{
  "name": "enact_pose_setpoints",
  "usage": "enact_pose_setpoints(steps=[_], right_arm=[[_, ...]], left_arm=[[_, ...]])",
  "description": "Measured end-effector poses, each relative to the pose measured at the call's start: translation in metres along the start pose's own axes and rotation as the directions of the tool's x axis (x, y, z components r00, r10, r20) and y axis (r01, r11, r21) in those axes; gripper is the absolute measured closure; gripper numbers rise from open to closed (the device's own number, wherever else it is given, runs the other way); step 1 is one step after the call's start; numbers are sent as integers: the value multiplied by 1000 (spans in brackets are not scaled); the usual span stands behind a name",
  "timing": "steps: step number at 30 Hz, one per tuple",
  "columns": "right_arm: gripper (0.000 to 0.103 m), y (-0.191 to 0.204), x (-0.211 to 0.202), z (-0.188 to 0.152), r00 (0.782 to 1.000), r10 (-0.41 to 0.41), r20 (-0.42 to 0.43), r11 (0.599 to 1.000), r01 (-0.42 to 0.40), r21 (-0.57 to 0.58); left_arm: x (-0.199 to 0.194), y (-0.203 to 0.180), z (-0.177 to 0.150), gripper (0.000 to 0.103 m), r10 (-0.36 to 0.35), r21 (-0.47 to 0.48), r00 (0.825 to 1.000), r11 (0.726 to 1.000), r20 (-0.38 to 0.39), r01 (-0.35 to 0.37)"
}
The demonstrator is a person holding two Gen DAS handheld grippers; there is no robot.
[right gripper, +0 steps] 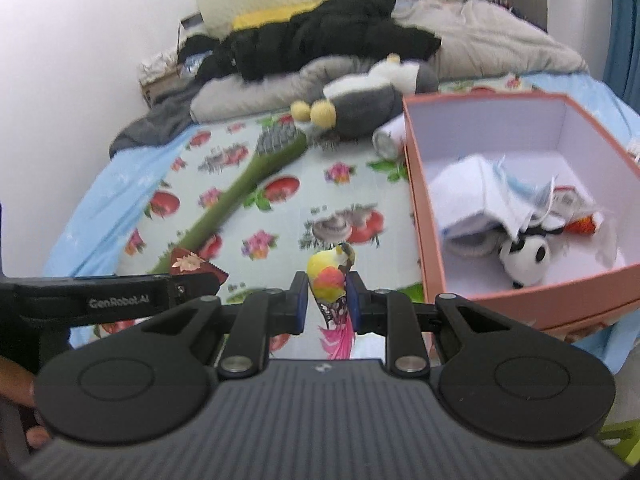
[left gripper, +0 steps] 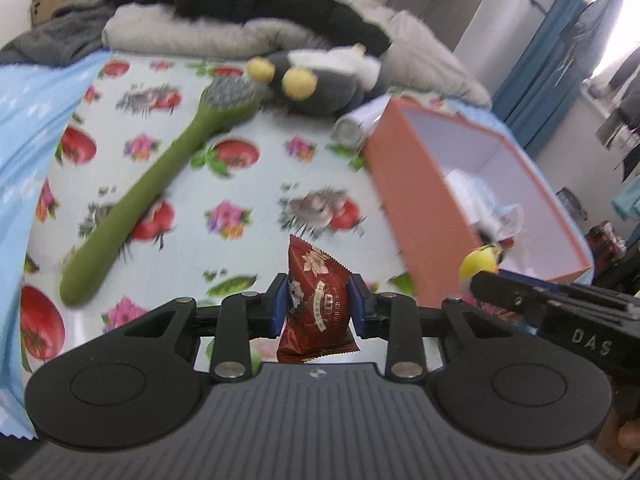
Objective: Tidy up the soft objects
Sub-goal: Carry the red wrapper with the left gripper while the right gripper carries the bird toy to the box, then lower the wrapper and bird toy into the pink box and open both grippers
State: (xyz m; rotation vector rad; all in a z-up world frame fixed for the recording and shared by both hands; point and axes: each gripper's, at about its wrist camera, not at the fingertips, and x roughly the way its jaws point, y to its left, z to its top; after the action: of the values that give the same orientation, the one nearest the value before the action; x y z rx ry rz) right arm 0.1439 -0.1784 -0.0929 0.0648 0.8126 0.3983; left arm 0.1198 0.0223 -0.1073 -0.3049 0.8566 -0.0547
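**A:** What have you got in your left gripper (left gripper: 319, 305)?

**B:** A red packet (left gripper: 317, 303). My blue pads press on it from both sides, and it stands upright between them, its serrated top edge above the fingers. It is clear of the bed.

**A:** And your right?

**B:** My right gripper (right gripper: 327, 300) is clamped on a small toy bird (right gripper: 330, 280), yellow and orange with a pink tail hanging below the pads. Its head sticks up above the fingers. It too is off the bed.

**A:** Where is the box?

**B:** The pink box (right gripper: 427, 216) sits open on the flowered sheet (right gripper: 280, 184), to the right of both grippers. In it I see a white cloth (right gripper: 476, 192), a black-and-white plush (right gripper: 526, 258) at its near wall, and something red and white (right gripper: 585, 222) beside the cloth.

**A:** What else lies on the bed?

**B:** A green brush (left gripper: 160, 184) lies slantwise on the sheet, left of my grippers, its bristled head toward the far end. Just beyond that head lies a grey plush (left gripper: 320, 84) with yellow feet. A white tube (left gripper: 356, 126) lies beside the far corner of the box; I cannot tell whether it touches. Behind all this, grey bedding (right gripper: 256, 96) and black clothes (right gripper: 320, 40) are heaped against the wall.

**A:** Are the two grippers close?

**B:** Side by side. In each view the other one reaches in from the edge with its load.
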Motion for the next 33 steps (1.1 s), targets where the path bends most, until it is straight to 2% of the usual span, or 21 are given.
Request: enact_pose_setpoints(steps=[9,17,24,33], right_arm=[[79,-10,-42,15,995,-15,102,1000,14,6],[79,-40,-72,17,984,-91,154,995,84,54],[79,-74,-84,10,975,-166,145,981,149,123],[79,-122,-65,21,970,-220,101,961,197,196]], left_arm=[[-30,-39,22,66,-99,47,993,994,59,96],[-30,-85,32,66,-180,107,982,979,60,173],[-11,-126,34,66,-247,143,969,959,7,244],[44,-173,59,66,-281,181,957,940,-71,289]])
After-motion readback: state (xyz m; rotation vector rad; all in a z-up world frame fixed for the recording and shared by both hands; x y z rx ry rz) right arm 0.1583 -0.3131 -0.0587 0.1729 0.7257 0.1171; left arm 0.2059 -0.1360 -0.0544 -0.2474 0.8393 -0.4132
